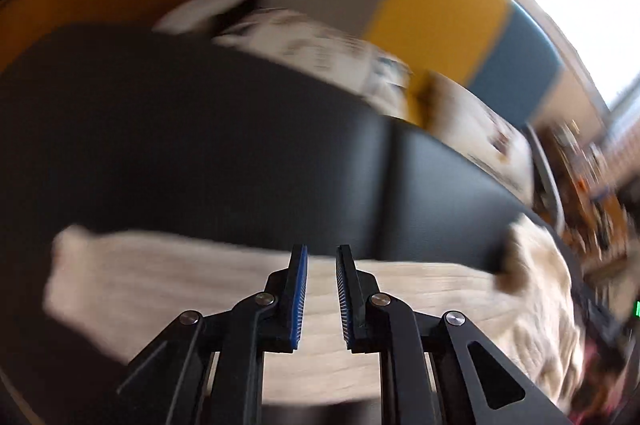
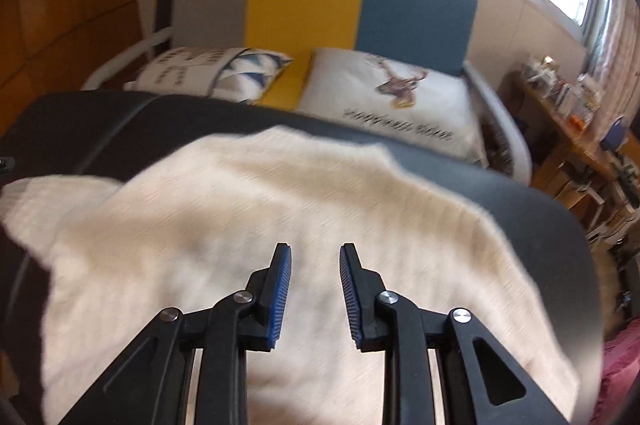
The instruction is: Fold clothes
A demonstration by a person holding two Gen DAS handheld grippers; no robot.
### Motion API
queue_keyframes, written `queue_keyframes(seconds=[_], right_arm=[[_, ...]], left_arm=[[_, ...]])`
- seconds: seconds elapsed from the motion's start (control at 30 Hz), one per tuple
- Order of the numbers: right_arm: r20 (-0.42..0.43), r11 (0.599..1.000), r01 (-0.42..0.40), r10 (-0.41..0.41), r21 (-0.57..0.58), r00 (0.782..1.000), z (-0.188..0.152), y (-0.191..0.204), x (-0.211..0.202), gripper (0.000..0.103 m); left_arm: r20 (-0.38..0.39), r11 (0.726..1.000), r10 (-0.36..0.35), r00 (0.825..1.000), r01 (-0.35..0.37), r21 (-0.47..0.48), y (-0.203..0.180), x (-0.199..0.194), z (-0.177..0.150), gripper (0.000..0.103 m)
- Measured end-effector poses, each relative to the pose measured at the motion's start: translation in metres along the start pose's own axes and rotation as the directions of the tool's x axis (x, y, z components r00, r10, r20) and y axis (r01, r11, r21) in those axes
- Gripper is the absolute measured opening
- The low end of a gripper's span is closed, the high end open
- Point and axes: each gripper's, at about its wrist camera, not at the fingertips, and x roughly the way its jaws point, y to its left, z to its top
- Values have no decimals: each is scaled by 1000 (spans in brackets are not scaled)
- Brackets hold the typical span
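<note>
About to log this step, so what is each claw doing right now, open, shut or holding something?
Left claw: open a narrow gap, holding nothing, above the cream sweater.
Right claw: open, holding nothing, above the same sweater.

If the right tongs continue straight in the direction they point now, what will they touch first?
Most likely the cream knitted garment spread on the dark table. The right tongs point down at it, open with nothing between the pads, and nothing else shows in that line. How far above the cloth they are is unclear.
</note>
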Motion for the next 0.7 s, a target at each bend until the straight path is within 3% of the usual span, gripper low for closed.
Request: queue_keyframes(seconds=[0.1,0.2,0.27,0.43,0.57,0.67,0.7], right_arm=[[-40,998,-59,58,-24,998,-26,37,-2,25],[-70,996,-83,80,-39,994,-38,68,1,25],[-77,995,-95,93,-25,993,-41,80,2,25],[-80,997,-79,77,-20,994,-37,95,-3,25],[-92,998,-49,46,-27,995,-32,96,-4,25],[-94,999,-39,41,20,995,-28,87,-4,25],[-99,998,-43,48,43,994,-27,82,-3,25]], left_arm=[[3,984,98,995,-96,-151,92,-27,-4,17],[-41,970,111,993,-118,-215,149,-35,-9,20],[-41,965,123,992,-129,-228,164,-36,-10,20],[-78,953,73,994,-93,-289,193,-23,-6,23],[-90,954,50,995,-74,-291,193,-13,-7,36],[-85,975,35,996,-53,-214,180,-13,-10,41],[-77,981,55,995,-69,-180,175,-13,-13,38]])
